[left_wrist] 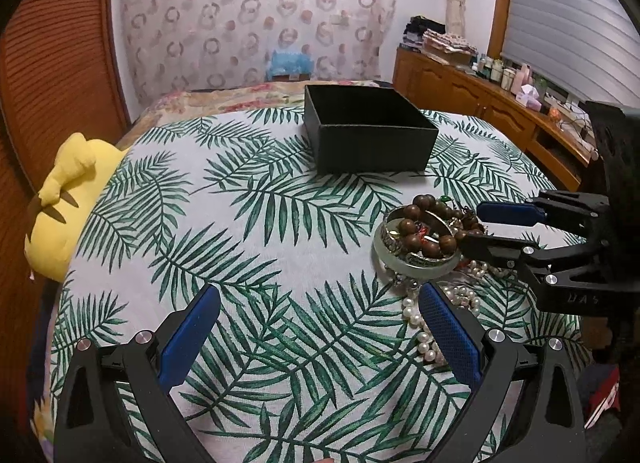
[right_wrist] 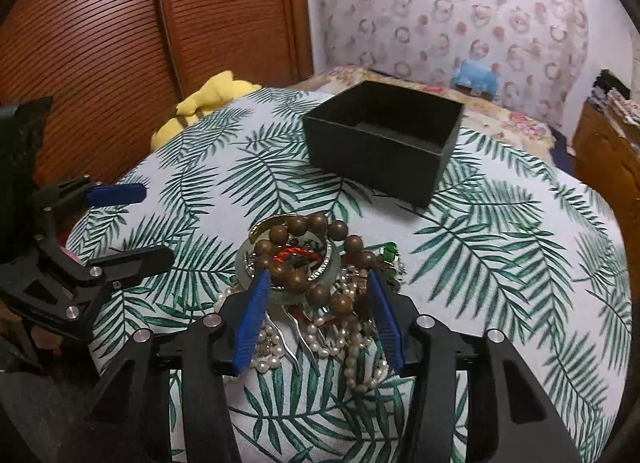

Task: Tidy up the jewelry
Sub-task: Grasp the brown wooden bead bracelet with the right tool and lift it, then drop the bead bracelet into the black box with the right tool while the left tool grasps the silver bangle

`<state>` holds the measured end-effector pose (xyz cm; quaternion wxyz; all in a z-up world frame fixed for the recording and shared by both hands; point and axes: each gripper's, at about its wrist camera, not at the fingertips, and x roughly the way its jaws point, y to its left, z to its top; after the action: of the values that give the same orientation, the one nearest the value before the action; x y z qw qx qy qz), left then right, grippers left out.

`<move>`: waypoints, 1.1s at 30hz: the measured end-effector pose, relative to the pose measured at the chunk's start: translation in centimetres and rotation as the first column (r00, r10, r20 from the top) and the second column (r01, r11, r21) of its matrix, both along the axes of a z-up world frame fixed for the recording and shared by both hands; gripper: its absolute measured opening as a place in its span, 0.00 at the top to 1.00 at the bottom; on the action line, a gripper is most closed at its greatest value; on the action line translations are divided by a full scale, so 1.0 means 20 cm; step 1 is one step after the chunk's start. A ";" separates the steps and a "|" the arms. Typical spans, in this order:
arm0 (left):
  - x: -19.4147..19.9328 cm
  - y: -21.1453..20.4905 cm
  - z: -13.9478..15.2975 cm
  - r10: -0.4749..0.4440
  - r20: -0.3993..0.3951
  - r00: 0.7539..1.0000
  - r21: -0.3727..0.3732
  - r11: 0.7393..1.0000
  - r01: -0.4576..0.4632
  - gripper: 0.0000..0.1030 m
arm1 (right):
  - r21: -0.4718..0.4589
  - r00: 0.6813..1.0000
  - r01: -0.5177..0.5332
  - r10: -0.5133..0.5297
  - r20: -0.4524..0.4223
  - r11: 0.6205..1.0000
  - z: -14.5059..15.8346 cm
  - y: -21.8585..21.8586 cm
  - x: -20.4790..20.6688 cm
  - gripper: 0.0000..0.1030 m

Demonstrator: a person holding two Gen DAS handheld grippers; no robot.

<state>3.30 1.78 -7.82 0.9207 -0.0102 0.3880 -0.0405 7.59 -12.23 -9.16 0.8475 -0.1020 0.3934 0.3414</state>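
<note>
A heap of jewelry lies on the palm-leaf cloth: a brown wooden bead bracelet [right_wrist: 316,259] on a pale jade bangle [left_wrist: 416,263], a silver bangle, and pearl strands [right_wrist: 352,359]. An open black box [right_wrist: 384,135] stands empty behind it, also in the left wrist view [left_wrist: 368,131]. My right gripper [right_wrist: 318,287] is open, its fingers on either side of the heap's near edge; it also shows in the left wrist view [left_wrist: 476,223]. My left gripper [left_wrist: 320,295] is open and empty, left of the heap, also seen from the right wrist [right_wrist: 156,223].
A yellow plush toy [left_wrist: 64,199] lies at the cloth's left edge. A wooden dresser [left_wrist: 480,103] with bottles stands at the right. Slatted wooden doors [right_wrist: 120,43] rise on the left. A patterned curtain hangs behind.
</note>
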 end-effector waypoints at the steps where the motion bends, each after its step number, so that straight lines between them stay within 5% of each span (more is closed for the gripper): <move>1: 0.00 0.00 0.00 0.000 -0.001 1.000 -0.002 1.000 0.000 0.07 | -0.009 1.000 -0.011 0.011 -0.008 1.000 -0.01 0.01 0.01 0.49; 6: 0.00 0.00 -0.01 -0.004 -0.004 1.000 -0.004 1.000 0.004 0.07 | -0.037 0.999 -0.034 0.034 -0.013 0.999 -0.03 0.04 0.03 0.51; 8: 0.00 0.00 -0.02 -0.004 -0.008 1.000 -0.004 1.000 0.004 0.07 | -0.037 0.999 -0.053 0.053 -0.012 0.998 -0.03 0.05 0.03 0.61; 10: 0.01 0.00 -0.03 -0.005 -0.011 1.000 -0.005 1.000 0.005 0.07 | -0.029 0.998 -0.069 0.068 -0.015 0.997 -0.03 0.05 0.02 0.82; 12: 0.01 0.00 -0.04 -0.006 -0.018 1.000 -0.006 1.000 0.006 0.07 | -0.025 0.997 -0.079 0.079 -0.019 0.997 -0.03 0.05 0.02 0.86; 29: 0.16 -0.13 -0.02 -0.156 -0.011 0.988 -0.011 0.988 0.155 0.07 | 0.096 0.990 0.044 -0.056 0.132 0.994 0.27 -0.16 0.05 0.86; 33: 0.22 -0.15 0.01 -0.188 -0.005 0.982 -0.036 0.982 0.188 0.21 | 0.095 0.986 0.058 -0.072 0.150 0.994 0.31 -0.19 0.04 0.86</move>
<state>7.65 -1.23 -7.69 0.9108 0.0098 0.3903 -0.1341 8.40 -15.96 -3.03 0.8897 -0.0766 0.3142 0.3223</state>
